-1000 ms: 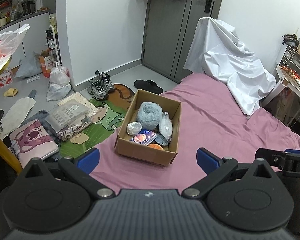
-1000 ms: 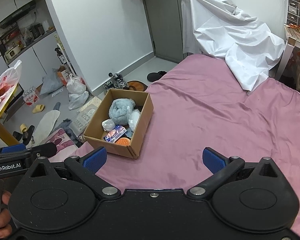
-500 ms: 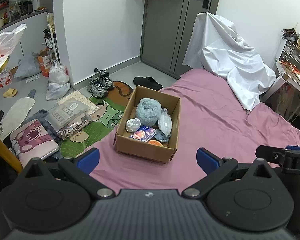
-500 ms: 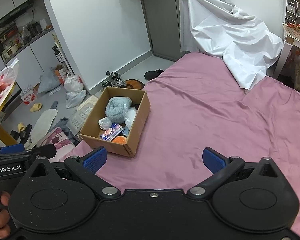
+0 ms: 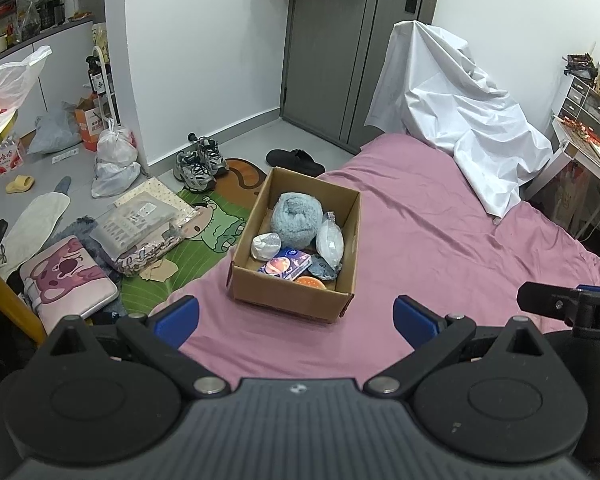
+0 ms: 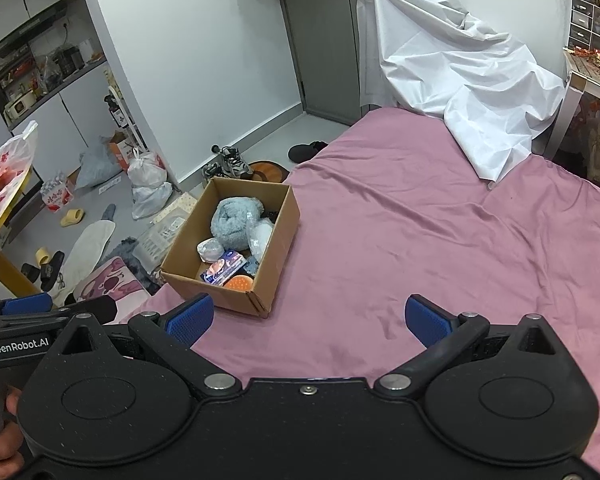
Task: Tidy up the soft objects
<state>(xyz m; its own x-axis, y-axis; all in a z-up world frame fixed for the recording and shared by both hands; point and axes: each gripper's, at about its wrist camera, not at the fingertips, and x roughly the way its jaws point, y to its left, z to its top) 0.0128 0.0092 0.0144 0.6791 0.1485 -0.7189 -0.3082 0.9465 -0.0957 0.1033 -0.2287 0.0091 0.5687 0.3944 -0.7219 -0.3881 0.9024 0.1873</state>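
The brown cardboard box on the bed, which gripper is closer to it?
Left, probably. The brown cardboard box lies straight ahead of the open left gripper; it sits ahead and off to the left of the open right gripper.

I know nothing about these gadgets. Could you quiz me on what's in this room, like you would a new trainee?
1. True or false: the left tool and the right tool are both open and hold nothing.
2. Where does the cardboard box sit? A) on the floor mat B) on the pink bedsheet, near its edge C) on the desk
3. Fill in: the biggest thing in the box is a fluffy blue-grey ______.

Key: 1 true. 2 B. 3 bundle; it lies at the far end, with a tissue pack and an orange item nearer the tools.
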